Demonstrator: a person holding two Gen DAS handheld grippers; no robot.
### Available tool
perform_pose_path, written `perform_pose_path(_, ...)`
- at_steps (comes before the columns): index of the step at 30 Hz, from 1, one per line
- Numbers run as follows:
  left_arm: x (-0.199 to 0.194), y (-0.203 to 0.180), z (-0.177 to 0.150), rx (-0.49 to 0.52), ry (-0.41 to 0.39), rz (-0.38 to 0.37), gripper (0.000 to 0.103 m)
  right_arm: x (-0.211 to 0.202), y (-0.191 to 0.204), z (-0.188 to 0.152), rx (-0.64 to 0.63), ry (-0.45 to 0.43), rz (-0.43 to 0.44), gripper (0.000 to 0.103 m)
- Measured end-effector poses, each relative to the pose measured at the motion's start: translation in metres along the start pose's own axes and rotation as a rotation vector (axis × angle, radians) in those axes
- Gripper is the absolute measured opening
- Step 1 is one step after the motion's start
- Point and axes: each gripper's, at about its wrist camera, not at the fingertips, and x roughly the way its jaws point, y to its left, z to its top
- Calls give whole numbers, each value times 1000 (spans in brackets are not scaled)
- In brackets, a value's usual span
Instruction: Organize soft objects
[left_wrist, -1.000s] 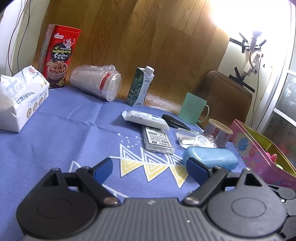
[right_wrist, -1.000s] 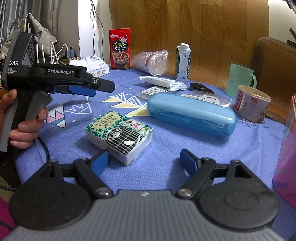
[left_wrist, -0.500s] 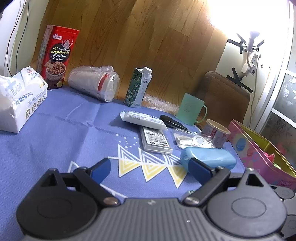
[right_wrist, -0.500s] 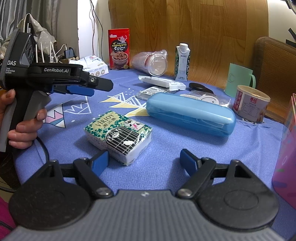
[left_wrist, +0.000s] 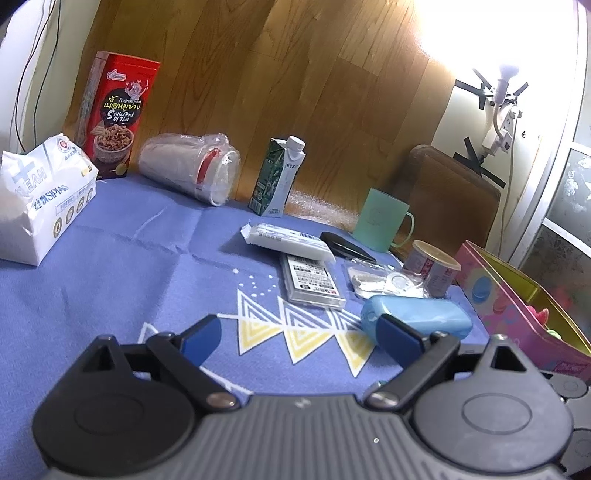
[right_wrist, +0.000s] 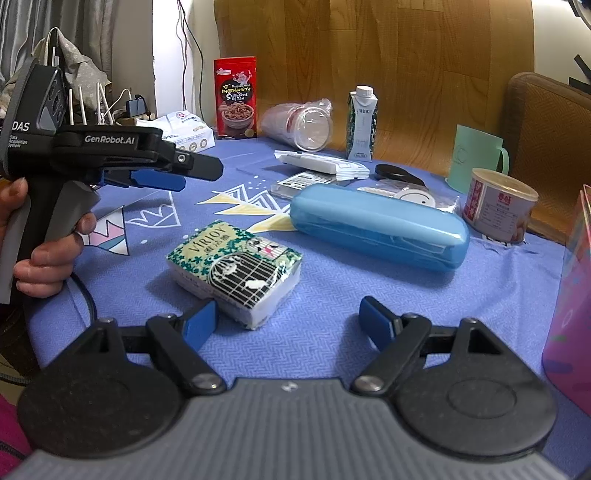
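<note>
Blue tablecloth (right_wrist: 369, 295) under everything. Pink box (right_wrist: 570, 295) at 3 o'clock in right wrist view. Big white tissue pack (left_wrist: 37, 206) at 9 o'clock in left wrist view. Blue case (right_wrist: 376, 225) at 1 o'clock. Small green tissue pack (right_wrist: 236, 269) flat on cloth, dead center, just ahead of right gripper (right_wrist: 286, 325): wide open, empty. Left gripper (left_wrist: 299, 332) wide open, empty, above cloth.
</note>
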Motion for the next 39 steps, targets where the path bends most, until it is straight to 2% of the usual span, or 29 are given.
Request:
perform_pose_path(29, -5, -7, -3, 45, -30, -39, 91, 4, 1, 1, 16, 6, -30, 89)
perform_pose_path(33, -6, -7, -4, 46, -26, -62, 88, 4, 1, 1, 16, 7, -31, 89)
perform_pose_path(39, -13, -7, -6, 10, 28, -160, 79, 2, 6, 0, -4, 0, -50, 87)
